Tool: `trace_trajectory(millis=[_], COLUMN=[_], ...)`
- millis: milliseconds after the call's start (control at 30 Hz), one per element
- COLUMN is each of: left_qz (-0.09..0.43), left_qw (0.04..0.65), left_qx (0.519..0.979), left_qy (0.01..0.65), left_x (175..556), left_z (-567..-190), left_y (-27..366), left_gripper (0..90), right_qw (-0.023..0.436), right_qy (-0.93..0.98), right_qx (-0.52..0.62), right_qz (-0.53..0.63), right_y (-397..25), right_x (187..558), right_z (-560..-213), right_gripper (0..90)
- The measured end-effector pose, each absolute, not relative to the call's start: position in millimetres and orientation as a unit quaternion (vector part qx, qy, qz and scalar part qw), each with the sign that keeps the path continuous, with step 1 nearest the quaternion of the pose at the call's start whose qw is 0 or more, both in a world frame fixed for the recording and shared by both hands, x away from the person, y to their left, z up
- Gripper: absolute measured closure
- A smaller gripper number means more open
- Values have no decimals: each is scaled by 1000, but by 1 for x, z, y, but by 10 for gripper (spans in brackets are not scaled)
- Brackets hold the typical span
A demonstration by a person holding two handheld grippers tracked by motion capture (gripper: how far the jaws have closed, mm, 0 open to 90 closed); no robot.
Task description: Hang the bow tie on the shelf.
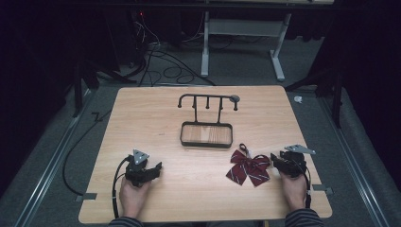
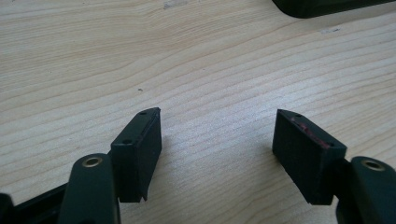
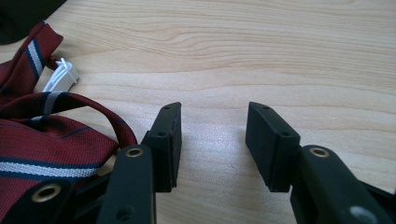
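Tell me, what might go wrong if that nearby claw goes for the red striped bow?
The right gripper is open beside the bow tie, with only bare table between its jaws, so closing now would probably grab nothing. Its jaw sits close to the bow's loop, which could snag. The limp fabric could also slide or bunch if nudged.

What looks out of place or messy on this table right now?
Nothing is spilled or broken. The striped bow tie lies loose on the table beside the right claw, not on the hook stand, whose hooks are bare. Both claws are open and hold nothing.
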State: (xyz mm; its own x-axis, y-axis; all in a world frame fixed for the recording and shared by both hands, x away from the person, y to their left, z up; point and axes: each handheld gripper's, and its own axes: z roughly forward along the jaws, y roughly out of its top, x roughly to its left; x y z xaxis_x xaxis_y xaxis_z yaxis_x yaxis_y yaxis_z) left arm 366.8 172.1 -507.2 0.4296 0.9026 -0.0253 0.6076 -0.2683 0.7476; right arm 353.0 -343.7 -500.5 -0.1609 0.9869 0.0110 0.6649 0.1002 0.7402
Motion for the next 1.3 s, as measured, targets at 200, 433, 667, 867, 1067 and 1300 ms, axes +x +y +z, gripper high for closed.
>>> trace_trajectory(millis=[200, 433, 667, 867, 1067, 1300], left_qz=[209, 210, 209, 209, 209, 208], left_qw=[352, 352, 352, 352, 353, 354], left_qx=[769, 769, 769, 769, 768, 768], left_qy=[491, 491, 491, 491, 491, 492], left_x=[367, 367, 367, 367, 367, 367], left_z=[-507, -507, -507, -507, -507, -507], left_y=[172, 172, 172, 172, 172, 172], left_gripper=[333, 333, 333, 333, 333, 333], right_qw=[247, 239, 239, 226, 212, 202], right_qy=[692, 691, 694, 703, 708, 722], right_qx=[598, 594, 582, 567, 558, 544], right_qz=[321, 335, 350, 365, 377, 376], right_y=[-347, -350, -346, -337, -328, -315], right_x=[350, 346, 342, 344, 348, 354], right_z=[-497, -490, -479, -472, -467, -464], right_gripper=[586, 611, 641, 660, 671, 682])
